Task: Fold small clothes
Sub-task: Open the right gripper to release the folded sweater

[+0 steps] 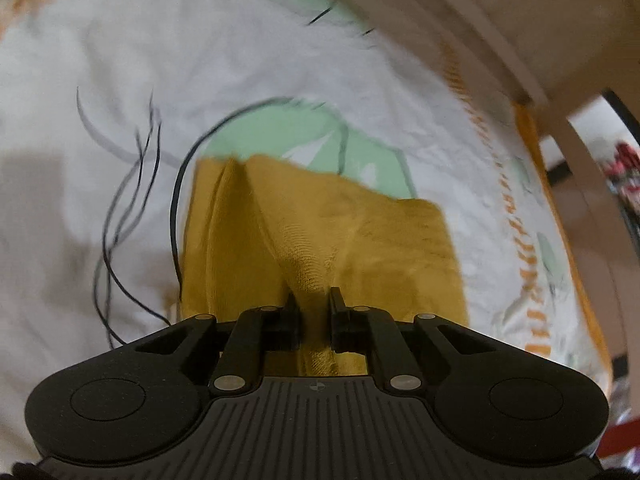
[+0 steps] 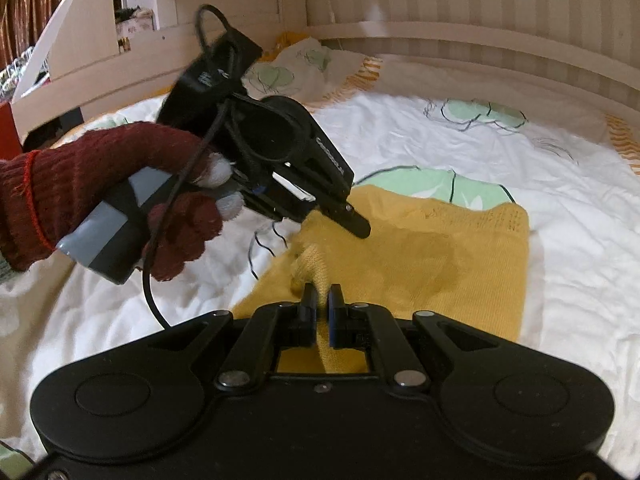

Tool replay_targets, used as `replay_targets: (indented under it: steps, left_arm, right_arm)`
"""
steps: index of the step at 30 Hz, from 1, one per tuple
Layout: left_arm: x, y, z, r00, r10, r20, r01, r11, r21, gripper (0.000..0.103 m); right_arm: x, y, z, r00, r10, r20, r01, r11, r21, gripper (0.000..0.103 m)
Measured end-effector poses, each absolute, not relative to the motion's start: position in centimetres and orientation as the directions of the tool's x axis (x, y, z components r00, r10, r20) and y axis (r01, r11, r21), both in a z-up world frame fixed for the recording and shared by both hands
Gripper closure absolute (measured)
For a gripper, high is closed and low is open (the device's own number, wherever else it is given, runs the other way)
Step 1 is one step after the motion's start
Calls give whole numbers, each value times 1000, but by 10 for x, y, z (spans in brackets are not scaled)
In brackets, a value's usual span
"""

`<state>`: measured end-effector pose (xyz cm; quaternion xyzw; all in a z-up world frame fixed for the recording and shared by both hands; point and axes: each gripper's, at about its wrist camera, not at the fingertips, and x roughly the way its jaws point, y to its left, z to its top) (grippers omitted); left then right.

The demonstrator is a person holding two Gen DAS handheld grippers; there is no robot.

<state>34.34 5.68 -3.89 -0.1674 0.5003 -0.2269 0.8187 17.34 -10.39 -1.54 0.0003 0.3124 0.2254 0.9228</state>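
Lying on the white quilted bedspread with green leaf prints [image 2: 460,148], the mustard-yellow knitted garment [image 2: 432,256] looks only partly folded. Both the left gripper [image 1: 315,300] and right gripper [image 2: 319,296] pinch raised ridges of its near edge, jaws nearly closed; further folding remains.

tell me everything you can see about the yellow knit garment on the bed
The yellow knit garment is mustard-coloured, of fine ribbed knit, soft and creased. It lies mostly flat on the white bedsheet printed with green leaf shapes, covering part of one. Its near edge is bunched into raised folds. The right hand-held gripper is shut on one fold, and the left hand-held gripper pinches another beside it. Nothing else touches it.
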Motion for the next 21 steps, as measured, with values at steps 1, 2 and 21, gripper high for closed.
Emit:
replay_targets:
  steps: [1,2,21]
  left_arm:
    - [339,59,-32,410,-537,-738,224,843,-489,91]
    - [336,62,-28,423,-530,-735,237,847,-475,91]
    - [329,95,-31,520,-401,-754,165,913,-372,71]
  right_arm:
    - [172,-102,-14,703,426,-570,-424,894,145,93]
    - [171,-98,-14,698,436,-568,-434,888,148,93]
    - [176,-110,-30,579,595,-557,-437,803,404,28]
